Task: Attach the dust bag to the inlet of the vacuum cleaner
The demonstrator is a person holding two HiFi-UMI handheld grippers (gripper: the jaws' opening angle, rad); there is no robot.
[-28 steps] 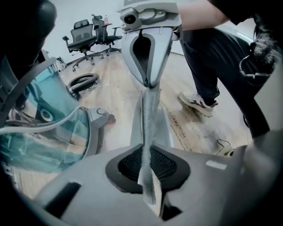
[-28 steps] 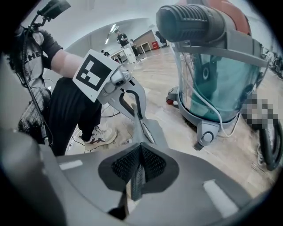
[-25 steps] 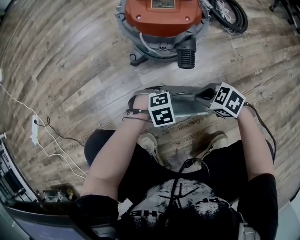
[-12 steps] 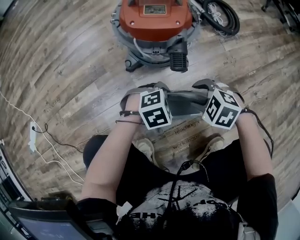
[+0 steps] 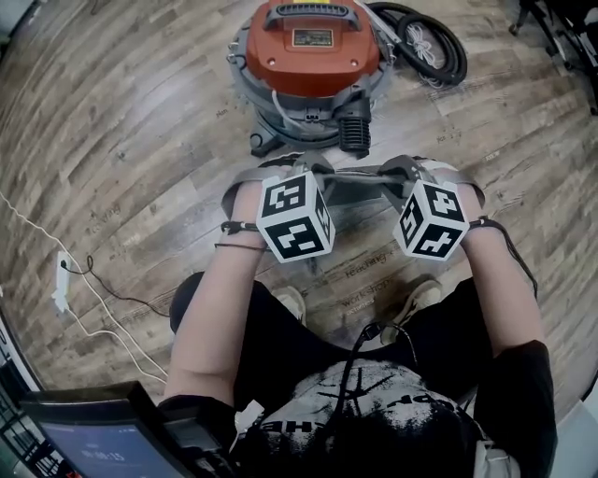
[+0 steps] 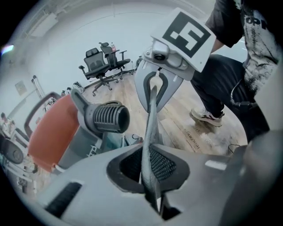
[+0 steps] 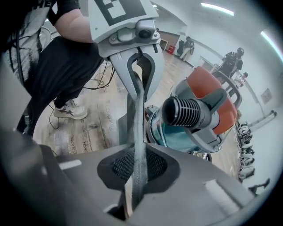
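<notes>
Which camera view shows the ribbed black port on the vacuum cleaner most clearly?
The right gripper view: the ribbed port is large and sharp there, with its grille turned toward the camera. The left gripper view shows it at a slant and slightly blurred. The head view shows it only small, from above.

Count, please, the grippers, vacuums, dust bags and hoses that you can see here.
vacuum: 1
dust bag: 1
hose: 1
grippers: 2, left gripper and right gripper, whose jaws have just been closing on the dust bag
total: 5

Open office-like room: swivel chairs (image 6: 95,62), plank floor (image 5: 121,140), strip lights (image 7: 216,9)
</notes>
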